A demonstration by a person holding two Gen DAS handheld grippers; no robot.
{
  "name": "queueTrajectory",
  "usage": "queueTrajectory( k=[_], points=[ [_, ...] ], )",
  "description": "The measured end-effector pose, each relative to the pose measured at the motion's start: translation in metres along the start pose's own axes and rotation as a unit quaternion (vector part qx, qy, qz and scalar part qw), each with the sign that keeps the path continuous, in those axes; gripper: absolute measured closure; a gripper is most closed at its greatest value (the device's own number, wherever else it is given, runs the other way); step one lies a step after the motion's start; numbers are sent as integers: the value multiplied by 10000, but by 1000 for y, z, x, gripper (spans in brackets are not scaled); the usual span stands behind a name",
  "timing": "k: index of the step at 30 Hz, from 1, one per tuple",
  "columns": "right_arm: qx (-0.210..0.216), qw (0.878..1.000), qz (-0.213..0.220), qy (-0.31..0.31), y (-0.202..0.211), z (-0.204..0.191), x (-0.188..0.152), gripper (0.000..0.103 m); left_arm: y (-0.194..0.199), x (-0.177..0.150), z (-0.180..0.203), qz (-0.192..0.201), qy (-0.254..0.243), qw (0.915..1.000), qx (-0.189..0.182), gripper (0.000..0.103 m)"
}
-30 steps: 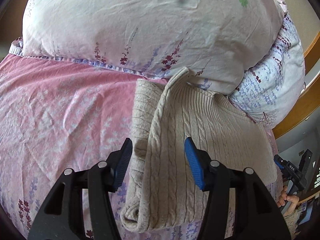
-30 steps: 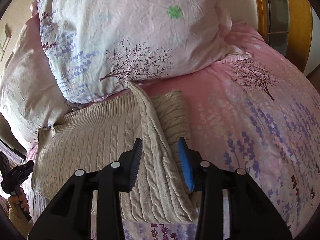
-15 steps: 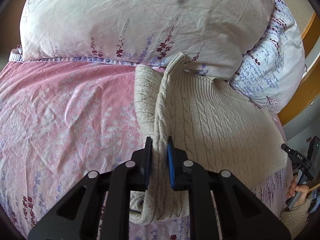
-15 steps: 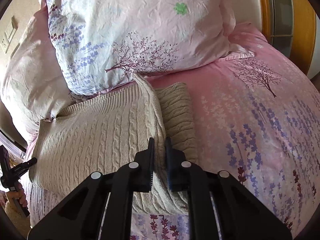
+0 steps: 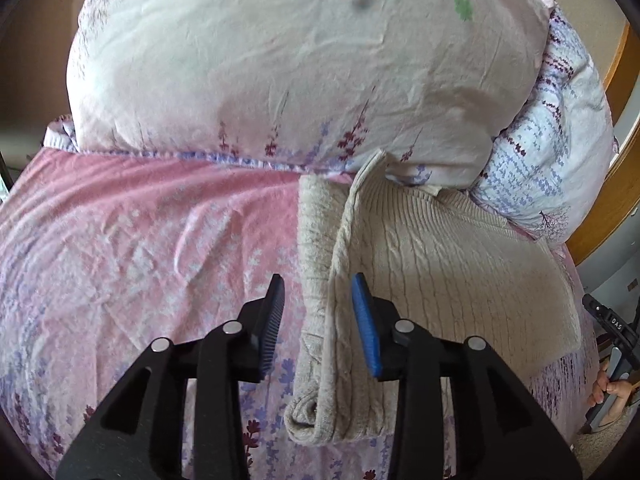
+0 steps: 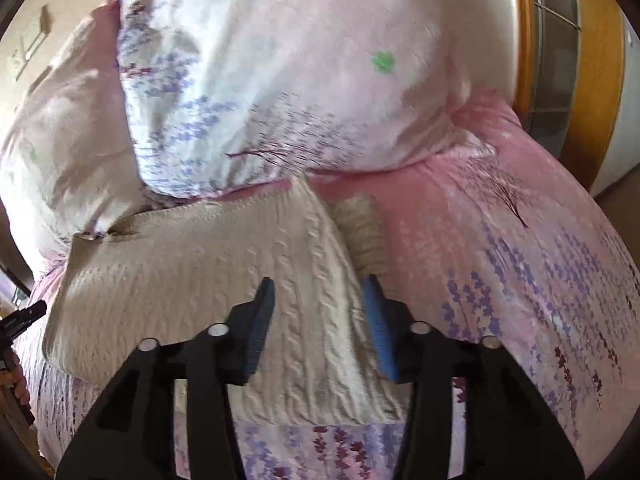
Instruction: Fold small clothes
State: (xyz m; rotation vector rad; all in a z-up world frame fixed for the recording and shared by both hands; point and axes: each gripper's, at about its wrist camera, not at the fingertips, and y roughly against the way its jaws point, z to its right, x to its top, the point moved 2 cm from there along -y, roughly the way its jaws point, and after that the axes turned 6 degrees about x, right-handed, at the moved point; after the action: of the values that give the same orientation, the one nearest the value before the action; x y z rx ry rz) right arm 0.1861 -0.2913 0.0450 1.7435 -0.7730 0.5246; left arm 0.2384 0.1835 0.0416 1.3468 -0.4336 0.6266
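A beige cable-knit sweater lies folded on the pink floral bedsheet, its far end against the pillows. A raised fold ridge runs down its left side in the left wrist view. My left gripper is open and astride that ridge, holding nothing. In the right wrist view the sweater fills the lower left, with its folded edge under my right gripper, which is open and empty just above it.
Two big floral pillows stand behind the sweater and also show in the right wrist view. A wooden headboard is at the right. The pink sheet spreads to the right of the sweater.
Both grippers were open, shut on the sweater's fold ridge half a second ago, and have now opened again and let it go. The right view is blurred by motion.
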Motion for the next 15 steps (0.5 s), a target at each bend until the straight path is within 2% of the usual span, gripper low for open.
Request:
queueTrajectory(
  k=[3, 5, 8, 11, 13, 15],
  points=[
    [222, 9985, -103, 496, -8, -36, 1, 44, 12, 0, 23, 126, -217, 9993, -262, 52],
    [291, 9969, -278, 673, -21, -54, -2, 44, 11, -7, 43, 50, -454, 9981, -419, 48],
    [236, 9957, -526, 724, -37, -63, -9, 42, 0, -18, 64, -111, -751, 9962, -435, 44],
    [-154, 9922, -974, 766, -59, -59, -22, 32, -24, -25, 64, -439, -726, 9959, -317, 44],
    [-271, 9923, -904, 806, -60, -57, -28, 19, -33, -29, 58, -522, -625, 9960, -377, 44],
    [-205, 9928, -974, 672, -59, -55, -26, 19, -32, -28, 58, -485, -681, 9957, -393, 43]
  ],
)
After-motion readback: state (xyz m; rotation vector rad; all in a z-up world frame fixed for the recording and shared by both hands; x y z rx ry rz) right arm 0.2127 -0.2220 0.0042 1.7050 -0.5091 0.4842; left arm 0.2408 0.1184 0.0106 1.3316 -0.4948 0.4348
